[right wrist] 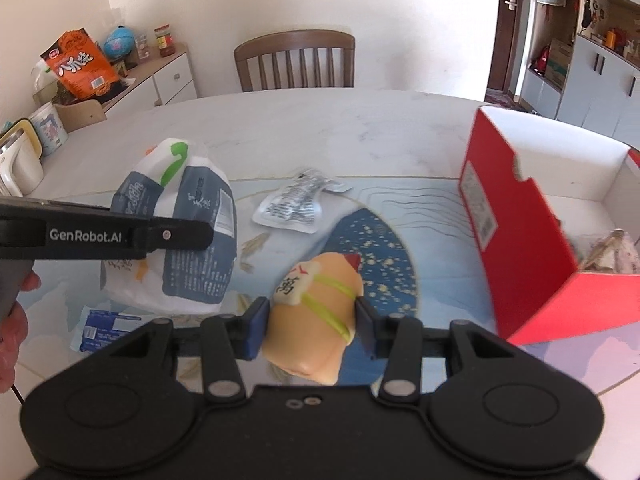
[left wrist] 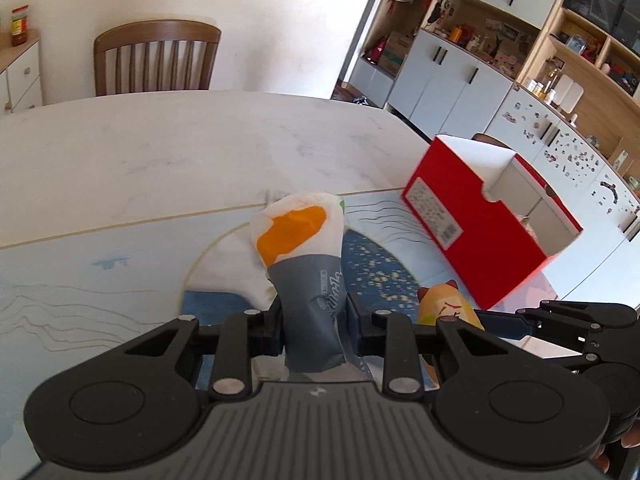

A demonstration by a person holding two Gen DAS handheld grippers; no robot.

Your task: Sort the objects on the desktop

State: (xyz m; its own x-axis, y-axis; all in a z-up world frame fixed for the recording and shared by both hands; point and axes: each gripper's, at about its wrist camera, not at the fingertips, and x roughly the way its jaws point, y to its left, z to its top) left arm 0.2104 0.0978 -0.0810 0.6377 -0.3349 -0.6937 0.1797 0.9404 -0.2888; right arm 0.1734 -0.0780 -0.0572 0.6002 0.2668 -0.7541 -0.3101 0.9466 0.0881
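My left gripper [left wrist: 314,330] is shut on a white, grey and orange snack bag [left wrist: 304,256], holding it by its grey end above the blue patterned mat [left wrist: 100,280]. From the right wrist view the same bag [right wrist: 184,240] hangs at the left, with the left gripper's finger [right wrist: 120,236] across it. My right gripper [right wrist: 310,330] is shut on a peach-coloured squishy toy [right wrist: 316,312] with yellow-green bands and a small tile on top. The toy [left wrist: 444,308] also peeks out at the right in the left wrist view. A red open box [right wrist: 516,216] stands at the right; something pale lies inside it.
A flat silver sachet [right wrist: 294,204] and a blue and white packet [right wrist: 100,328] lie on the mat. A wooden chair [right wrist: 296,60] stands behind the white table [right wrist: 320,128]. A sideboard [right wrist: 152,80] with an orange bag is at the left, cupboards [left wrist: 460,76] at the right.
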